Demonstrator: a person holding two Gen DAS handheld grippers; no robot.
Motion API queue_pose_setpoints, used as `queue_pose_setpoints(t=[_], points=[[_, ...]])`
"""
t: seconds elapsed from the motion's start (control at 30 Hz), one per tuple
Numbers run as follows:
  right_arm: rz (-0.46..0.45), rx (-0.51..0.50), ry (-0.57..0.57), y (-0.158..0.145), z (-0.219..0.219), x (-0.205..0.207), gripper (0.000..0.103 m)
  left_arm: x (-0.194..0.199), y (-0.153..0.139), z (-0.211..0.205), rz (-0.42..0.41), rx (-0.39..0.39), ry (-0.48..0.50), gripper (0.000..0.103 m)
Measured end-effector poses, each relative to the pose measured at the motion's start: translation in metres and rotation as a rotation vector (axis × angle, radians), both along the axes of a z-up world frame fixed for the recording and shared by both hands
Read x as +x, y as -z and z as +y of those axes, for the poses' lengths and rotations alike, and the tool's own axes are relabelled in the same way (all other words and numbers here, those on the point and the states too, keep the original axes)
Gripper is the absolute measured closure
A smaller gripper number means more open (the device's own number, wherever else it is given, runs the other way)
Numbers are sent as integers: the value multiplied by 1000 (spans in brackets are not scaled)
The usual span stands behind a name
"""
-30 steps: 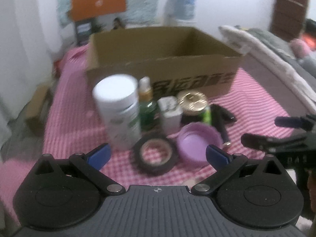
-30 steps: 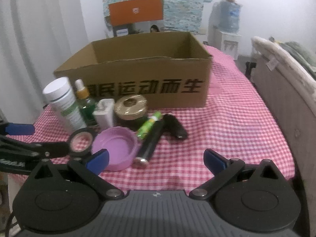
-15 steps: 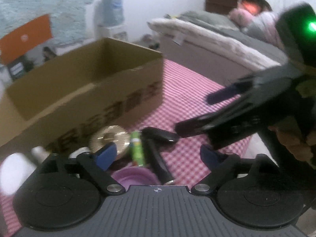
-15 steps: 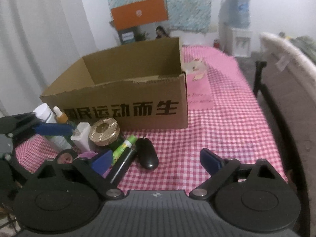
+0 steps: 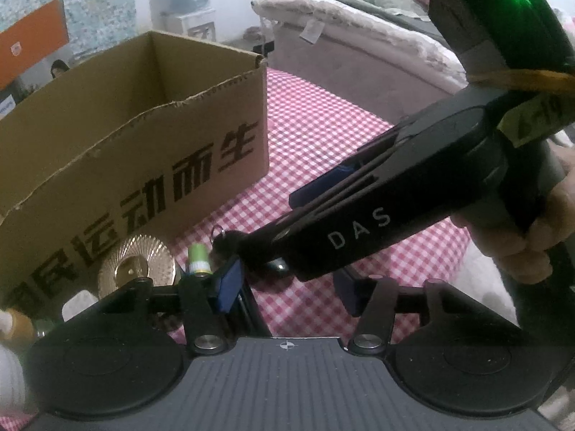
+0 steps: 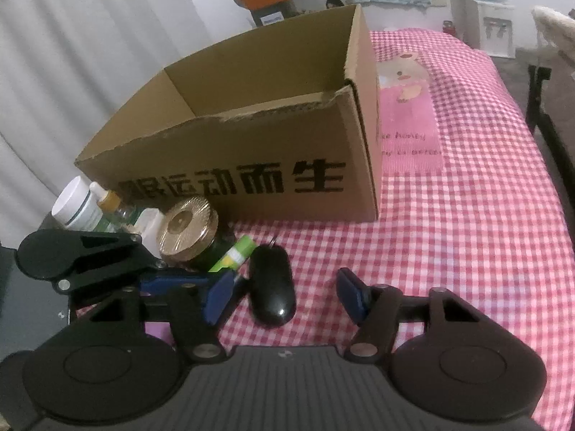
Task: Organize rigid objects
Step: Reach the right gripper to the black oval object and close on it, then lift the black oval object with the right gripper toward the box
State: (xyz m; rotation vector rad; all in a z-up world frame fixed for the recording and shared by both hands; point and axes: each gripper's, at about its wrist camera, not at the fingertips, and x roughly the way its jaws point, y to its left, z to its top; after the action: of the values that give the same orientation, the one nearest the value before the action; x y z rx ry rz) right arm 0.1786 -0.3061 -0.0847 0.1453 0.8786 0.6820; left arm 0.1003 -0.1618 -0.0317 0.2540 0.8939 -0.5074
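Right-wrist view: right claw (image 6: 284,294) spread wide, empty, low over the red-checked bench (image 6: 467,215), with the black oval key fob (image 6: 271,285) lying between the blue pads, nearer the left one and untouched. Just left of it a green-and-white tube (image 6: 235,253), then a jar with a ribbed gold lid (image 6: 187,228), a small white bottle (image 6: 149,222), a dropper bottle (image 6: 107,201) and a white pill bottle (image 6: 73,203), all bunched against the front wall of the open cardboard box (image 6: 251,143). Left claw's fingers (image 6: 172,282) reaching in from the left edge, covering the bottoms of those bottles.

Left-wrist view: much blocked by the right claw's black body (image 5: 395,194), lettered "DAS", slanting across from the upper right with a hand (image 5: 532,237) gripping it. Left claw (image 5: 287,292) also wide and empty. Visible past it only the gold lid (image 5: 138,264), the tube's end (image 5: 197,258), a key ring (image 5: 217,231) and a sliver of the fob. Beyond the bench, a sofa (image 5: 359,36) and a water dispenser (image 5: 183,0).
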Motion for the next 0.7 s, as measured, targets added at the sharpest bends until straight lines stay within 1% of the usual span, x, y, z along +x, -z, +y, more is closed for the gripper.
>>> queue_pose_setpoints(t=[0.07, 0.17, 0.23, 0.33, 0.37, 0.4, 0.43, 0.57, 0.7], points=[[20, 19, -8, 1, -4, 5, 40, 3, -2, -1, 18, -2, -9, 55], [37, 40, -9, 4, -10, 10, 41, 0, -7, -1, 38, -25, 5, 55], [32, 47, -4, 2, -14, 11, 44, -3, -5, -7, 35, -3, 28, 55], [8, 42, -12, -1, -15, 11, 51, -2, 2, -15, 52, 54, 17, 55], [5, 42, -17, -1, -14, 11, 57, 0, 4, -15, 56, 67, 5, 57], [5, 43, -21, -1, -14, 10, 61, 2, 6, -14, 60, 70, -2, 58], [8, 44, -25, 0, -13, 10, 62, 3, 6, -13, 68, 65, -11, 59], [13, 49, -39, 0, -9, 13, 73, 8, 4, -12, 79, 50, -43, 59], [54, 47, -48, 5, -4, 23, 78, 9, 5, -11, 96, 36, -71, 58]])
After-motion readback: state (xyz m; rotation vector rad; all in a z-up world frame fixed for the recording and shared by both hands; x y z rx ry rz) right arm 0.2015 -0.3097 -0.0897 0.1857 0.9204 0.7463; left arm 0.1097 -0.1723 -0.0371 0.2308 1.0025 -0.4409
